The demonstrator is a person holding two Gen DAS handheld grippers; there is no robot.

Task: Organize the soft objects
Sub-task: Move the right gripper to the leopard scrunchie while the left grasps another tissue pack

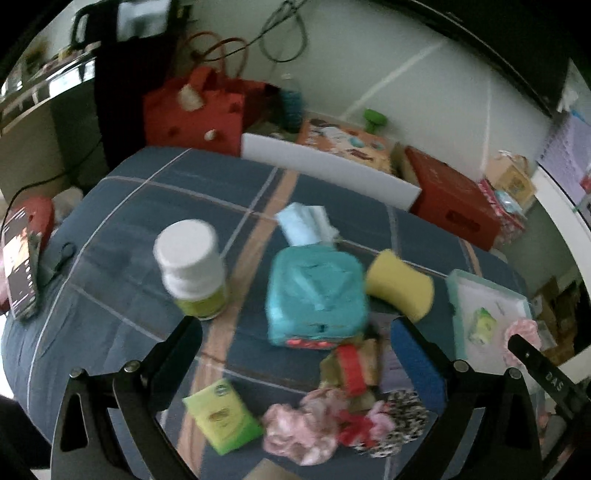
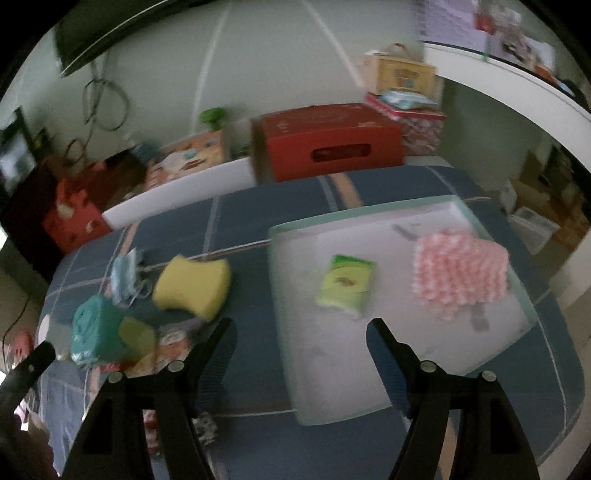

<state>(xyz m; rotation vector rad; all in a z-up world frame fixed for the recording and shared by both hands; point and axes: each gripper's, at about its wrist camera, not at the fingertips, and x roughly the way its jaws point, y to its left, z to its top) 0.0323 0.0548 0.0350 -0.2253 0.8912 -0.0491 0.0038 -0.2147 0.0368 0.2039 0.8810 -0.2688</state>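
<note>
A blue plaid bedspread [image 2: 258, 206] covers the bed, red boxes [image 2: 328, 146] against the far pale wall [image 2: 258, 55]. Both hand-held grippers, left [image 1: 295, 328] and right [image 2: 301, 328], are released and empty. Labels are too blurred to read.

A pale wall [image 1: 424, 85] runs behind everything, crossed by thin white lines, with a loop of dark cable [image 1: 284, 33] hanging against it. The work surface is covered by a navy checked cloth [image 1: 147, 206] with a tan stripe. Beyond its far edge sit a long white board [image 2: 177, 195], a red cardboard box [image 2: 328, 142] with a handle slot, and a red felt bag [image 1: 192, 110] with looped handles. A dark screen [image 2: 14, 158] glows at one side. A white curved ledge [image 2: 517, 77] sweeps along the other. The light is dim and greyish.
</note>
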